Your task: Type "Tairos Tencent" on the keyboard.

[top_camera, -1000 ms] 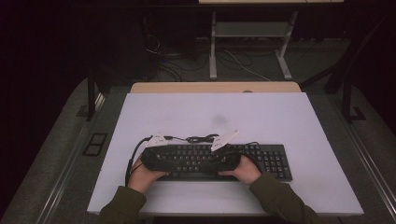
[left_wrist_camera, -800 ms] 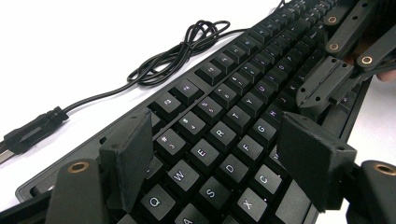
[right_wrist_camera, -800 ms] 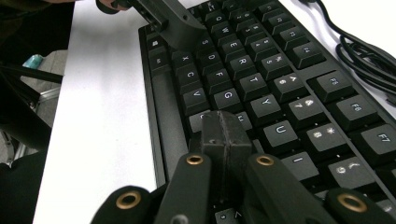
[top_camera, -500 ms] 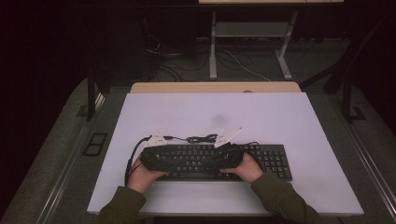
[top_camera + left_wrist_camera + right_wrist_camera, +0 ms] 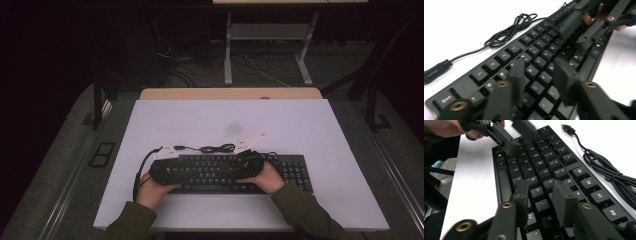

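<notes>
1. A black full-size plastic keyboard [image 5: 235, 172] lay flat near the front edge of the white desk [image 5: 310, 125], and its black cable [image 5: 216, 148], bundled into a loop, lay on the desk just behind it.
2. The left gripper [image 5: 540, 85] hovered over the left-hand letter keys, its two black jaws parted about a key's width with nothing between them; whether the tips touched the keycaps could not be told.
3. The right gripper [image 5: 541, 198] hung over the middle letter keys, around H and J, its jaws likewise parted and empty.
4. Compared with a second earlier, both hands sat in nearly the same spots on the keyboard; the right gripper's grey plate had tilted slightly, and the cable loop and the keyboard had not shifted.
5. That small change suggested the work was pressing or probing keys rather than lifting the keyboard, since neither gripper had closed on an edge.
6. In the left gripper view the other gripper showed farther along the key rows, well apart from the near one, so the two did not crowd each other.
</notes>
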Demonstrator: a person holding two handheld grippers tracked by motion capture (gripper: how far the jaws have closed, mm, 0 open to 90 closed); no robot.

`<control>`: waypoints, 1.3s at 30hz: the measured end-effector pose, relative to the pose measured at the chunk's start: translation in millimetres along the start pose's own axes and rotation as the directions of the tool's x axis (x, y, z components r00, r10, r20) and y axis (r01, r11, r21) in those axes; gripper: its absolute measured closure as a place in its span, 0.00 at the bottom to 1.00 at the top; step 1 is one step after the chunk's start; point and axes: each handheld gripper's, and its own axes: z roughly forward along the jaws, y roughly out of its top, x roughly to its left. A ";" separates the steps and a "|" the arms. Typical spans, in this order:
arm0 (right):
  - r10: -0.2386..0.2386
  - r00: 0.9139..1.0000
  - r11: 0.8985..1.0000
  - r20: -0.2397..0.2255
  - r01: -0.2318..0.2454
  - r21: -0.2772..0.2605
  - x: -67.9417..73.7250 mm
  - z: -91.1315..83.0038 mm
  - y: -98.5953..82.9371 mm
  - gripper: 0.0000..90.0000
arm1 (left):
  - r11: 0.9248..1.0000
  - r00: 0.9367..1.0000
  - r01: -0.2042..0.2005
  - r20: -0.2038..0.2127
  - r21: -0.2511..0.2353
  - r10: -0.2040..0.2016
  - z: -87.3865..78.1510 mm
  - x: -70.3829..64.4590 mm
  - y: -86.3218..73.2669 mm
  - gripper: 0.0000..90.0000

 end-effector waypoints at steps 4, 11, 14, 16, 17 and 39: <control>0.009 1.000 1.000 0.014 -0.009 -0.012 -1.6 -1.6 0.2 0.57 | 1.000 1.000 -0.016 0.023 0.022 0.016 1.6 -2.9 -0.5 0.83; 0.029 0.998 0.999 0.049 -0.027 -0.027 -5.0 -3.0 -0.1 0.41 | 0.999 0.998 -0.021 0.061 0.042 0.018 3.7 -5.1 -1.7 0.99; 0.027 0.998 0.999 0.063 -0.025 -0.034 -6.4 -3.2 -0.5 0.37 | 0.998 0.997 -0.028 0.072 0.057 0.024 6.0 -6.3 -2.2 0.99; 0.027 0.997 0.999 0.070 -0.024 -0.036 -7.2 -3.2 -0.7 0.35 | 0.998 0.997 -0.032 0.076 0.063 0.027 7.7 -7.0 -2.8 0.99; 0.028 0.997 0.999 0.073 -0.025 -0.036 -7.3 -3.1 -0.8 0.34 | 0.997 0.997 -0.028 0.077 0.066 0.023 8.5 -7.5 -3.1 0.99; 0.036 0.994 0.998 0.106 -0.031 -0.047 -11.0 -3.7 -3.0 0.28 | 0.993 0.994 -0.039 0.102 0.113 0.027 18.2 -8.0 -7.5 0.99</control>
